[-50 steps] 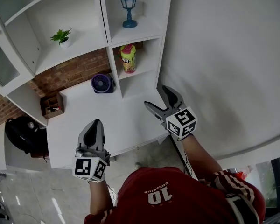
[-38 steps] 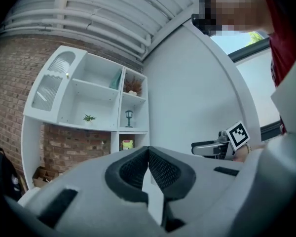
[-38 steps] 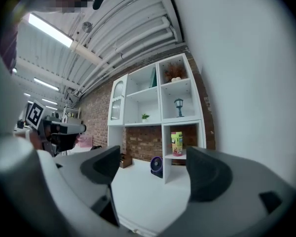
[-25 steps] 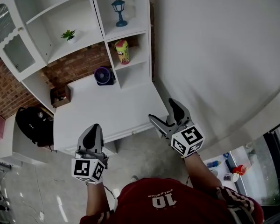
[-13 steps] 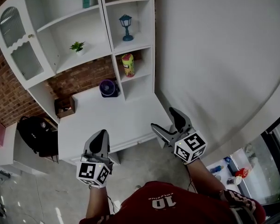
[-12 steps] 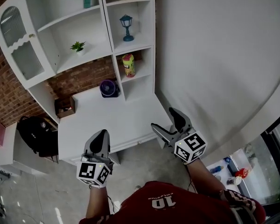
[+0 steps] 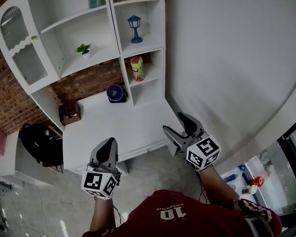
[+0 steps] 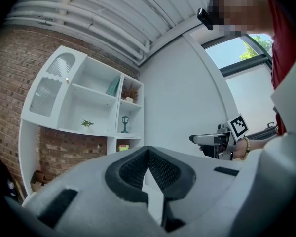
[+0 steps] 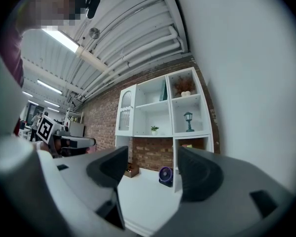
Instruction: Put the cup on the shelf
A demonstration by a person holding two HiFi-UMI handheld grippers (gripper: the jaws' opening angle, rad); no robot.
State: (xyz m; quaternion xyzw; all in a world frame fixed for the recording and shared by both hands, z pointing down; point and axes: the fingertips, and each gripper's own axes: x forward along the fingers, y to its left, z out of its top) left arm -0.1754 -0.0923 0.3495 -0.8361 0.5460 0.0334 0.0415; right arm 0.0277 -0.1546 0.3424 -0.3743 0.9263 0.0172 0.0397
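Looking down from above the person's head, the cup (image 7: 136,68) already stands on the white shelf unit (image 7: 110,31). It is upright in the lower right-hand compartment, under the blue lantern (image 7: 134,28) and just above the purple fan (image 7: 117,93) on the desk top (image 7: 113,125). Both tools hang well back from it, off the desk's near edge. The left gripper (image 7: 105,150) has its jaws together with nothing in them. The right gripper (image 7: 180,130) has its jaws apart and closing, also on nothing.

The cup lies ahead of both and higher, between their two lines, with its long axis vertical. I'd judge the right one slightly the nearer. With the cup seated and no claw on it, the task looks done to me. Its label is yellow, green and red, but the print is too small to read. The red shirt (image 7: 172,214) at the bottom carries a large "10"; the word over it I can't make out.

From the left gripper view, the two ribbed pads meet at their tips with no gap and nothing pinched. The cup shows as a small bright patch in its compartment, well beyond.

From the right gripper view, the two dark pads stand clearly apart, with only desk top and fan showing through the gap. The cup sits far ahead, above the right-hand pad's tip.
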